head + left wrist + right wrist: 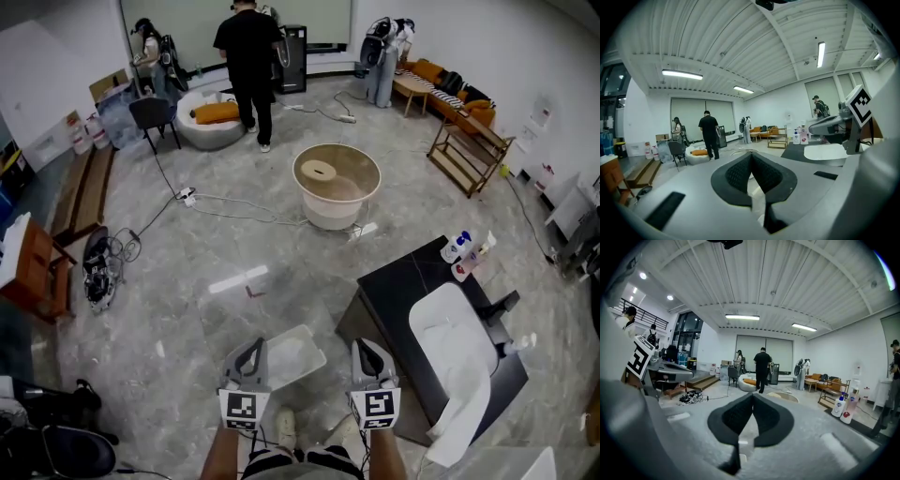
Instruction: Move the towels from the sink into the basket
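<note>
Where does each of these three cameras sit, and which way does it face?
Head view: on the person's head, facing steeply down at the sink and round tub; forearms, left tongs and right tongs at the bottom.
Left gripper view: on the left tongs, facing across the room along shut jaws; right tongs at the right edge.
Right gripper view: on the right tongs, likewise along shut jaws; left tongs at the left edge.
Shared: all show the person in black.
</note>
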`<state>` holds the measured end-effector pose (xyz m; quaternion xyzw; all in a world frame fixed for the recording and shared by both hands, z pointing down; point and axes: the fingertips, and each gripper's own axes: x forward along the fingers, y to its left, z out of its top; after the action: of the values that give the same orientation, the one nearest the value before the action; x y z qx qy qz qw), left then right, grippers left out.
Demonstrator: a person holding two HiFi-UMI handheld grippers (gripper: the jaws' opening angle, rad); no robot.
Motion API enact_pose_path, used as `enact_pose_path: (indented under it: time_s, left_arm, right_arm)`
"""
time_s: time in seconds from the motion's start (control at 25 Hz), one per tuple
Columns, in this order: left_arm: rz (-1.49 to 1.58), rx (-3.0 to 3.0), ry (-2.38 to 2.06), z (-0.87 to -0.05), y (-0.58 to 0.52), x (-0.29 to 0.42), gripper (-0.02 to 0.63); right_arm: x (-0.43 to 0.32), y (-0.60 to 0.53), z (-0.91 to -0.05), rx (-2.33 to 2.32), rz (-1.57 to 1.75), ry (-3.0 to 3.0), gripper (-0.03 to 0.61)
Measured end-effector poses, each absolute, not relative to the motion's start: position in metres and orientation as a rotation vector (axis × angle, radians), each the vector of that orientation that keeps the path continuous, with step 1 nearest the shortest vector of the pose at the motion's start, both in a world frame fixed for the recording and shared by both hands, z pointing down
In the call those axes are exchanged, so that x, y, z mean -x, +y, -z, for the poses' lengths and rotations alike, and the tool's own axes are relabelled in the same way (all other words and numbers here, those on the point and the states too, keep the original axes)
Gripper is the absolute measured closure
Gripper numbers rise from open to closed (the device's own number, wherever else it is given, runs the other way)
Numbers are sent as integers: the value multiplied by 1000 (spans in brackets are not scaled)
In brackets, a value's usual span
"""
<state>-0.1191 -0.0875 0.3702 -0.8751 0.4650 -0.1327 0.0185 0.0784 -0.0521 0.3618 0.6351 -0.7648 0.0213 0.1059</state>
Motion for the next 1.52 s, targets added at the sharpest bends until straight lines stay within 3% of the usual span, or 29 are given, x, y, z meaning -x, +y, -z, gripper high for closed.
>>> enact_pose_path:
  time_s: [0.88,1.2,1.52]
  left_arm:
    - [386,2750,1340,-364,-72,99,604]
    - [342,2817,1123,-352,-64,21,604]
    - [315,2936,791,-360,-30,-100,604]
  right_arm:
    - [-96,-28,-360,-1935,-86,-2208,578]
    - [-158,3,-350,-2083,-90,-2072,578]
    - [-256,70,-353,-2293,-125,-1812,578]
